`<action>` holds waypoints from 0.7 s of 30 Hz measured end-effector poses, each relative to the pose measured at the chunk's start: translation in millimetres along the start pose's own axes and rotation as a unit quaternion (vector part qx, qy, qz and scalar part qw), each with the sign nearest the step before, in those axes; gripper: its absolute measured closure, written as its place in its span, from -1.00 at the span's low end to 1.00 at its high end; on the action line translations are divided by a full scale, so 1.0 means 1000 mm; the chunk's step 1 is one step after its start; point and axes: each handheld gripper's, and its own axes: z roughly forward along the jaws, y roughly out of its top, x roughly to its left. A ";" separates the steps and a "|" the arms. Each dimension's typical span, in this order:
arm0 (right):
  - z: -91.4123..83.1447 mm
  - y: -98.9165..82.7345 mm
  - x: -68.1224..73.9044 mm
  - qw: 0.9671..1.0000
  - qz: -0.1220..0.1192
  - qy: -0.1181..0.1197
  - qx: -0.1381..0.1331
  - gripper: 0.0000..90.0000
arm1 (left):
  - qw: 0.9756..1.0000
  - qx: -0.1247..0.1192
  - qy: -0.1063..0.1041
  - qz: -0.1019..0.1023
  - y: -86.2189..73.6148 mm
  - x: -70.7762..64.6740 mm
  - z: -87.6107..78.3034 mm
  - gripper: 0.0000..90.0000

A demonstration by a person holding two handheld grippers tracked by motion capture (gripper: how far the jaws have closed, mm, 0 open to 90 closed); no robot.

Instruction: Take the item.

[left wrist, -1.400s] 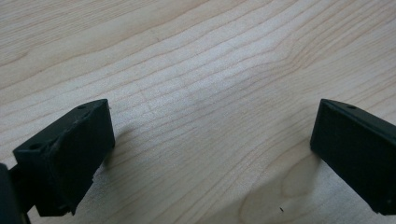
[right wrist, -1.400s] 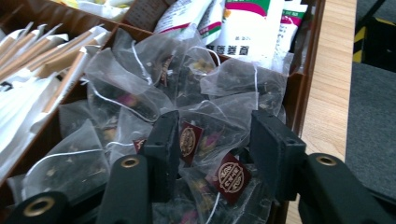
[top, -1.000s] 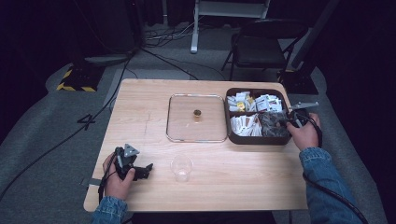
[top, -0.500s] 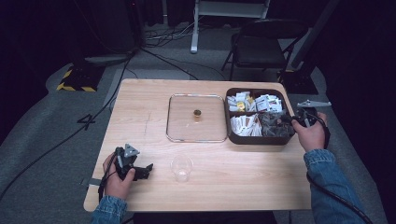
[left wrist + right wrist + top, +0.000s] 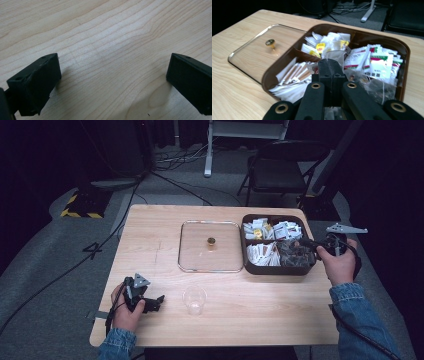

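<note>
On the wooden table [image 5: 150, 235], the brown compartment box [image 5: 300, 269] of sachets sits at 3 o'clock, near the right edge. The clear lid [image 5: 195, 260] lies flat just beside it at centre. The right gripper [image 5: 331, 65] reaches over the box's right rim, jaws pressed together on a clear tea bag packet [image 5: 335, 55]. The left gripper [image 5: 156, 301] rests at 8 o'clock near the front-left corner, jaws wide apart over bare wood. A clear plastic cup [image 5: 194, 299] stands at 6 o'clock, open tabletop around it.

High view: above the near edge, facing forward and down on the whole surface [image 5: 150, 245].
Left gripper view: close over bare wood.
Right gripper view: low and close, sharing the brown box [image 5: 362, 37] with the high view.
</note>
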 end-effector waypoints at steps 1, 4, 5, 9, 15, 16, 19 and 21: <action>-0.001 0.002 0.003 1.000 -0.002 0.003 -0.002 1.00 | 1.000 0.000 0.000 0.000 0.000 0.000 0.000 -1.00; -0.003 0.005 0.009 1.000 -0.007 0.008 -0.007 1.00 | 1.000 0.000 0.000 0.000 0.000 0.000 0.000 -1.00; -0.004 0.009 0.015 1.000 -0.012 0.015 -0.009 1.00 | 1.000 -0.001 0.000 0.000 0.000 0.000 0.000 -1.00; -0.004 0.016 0.028 0.999 -0.025 0.029 -0.011 1.00 | 1.000 0.001 0.000 -0.001 0.000 0.000 0.000 -1.00; 0.000 0.025 0.049 0.997 -0.047 0.055 -0.011 1.00 | 1.000 0.001 0.004 -0.005 0.001 -0.001 0.000 -1.00; 0.000 0.025 0.049 0.997 -0.047 0.055 -0.011 1.00 | 1.000 0.001 0.004 -0.005 0.001 -0.001 0.000 -1.00; 0.003 0.032 0.068 0.995 -0.067 0.078 -0.011 1.00 | 1.000 0.001 0.007 -0.007 0.001 -0.002 0.001 -1.00; 0.004 0.036 0.077 0.993 -0.073 0.090 -0.013 1.00 | 1.000 0.001 0.007 -0.007 0.001 -0.002 0.001 -1.00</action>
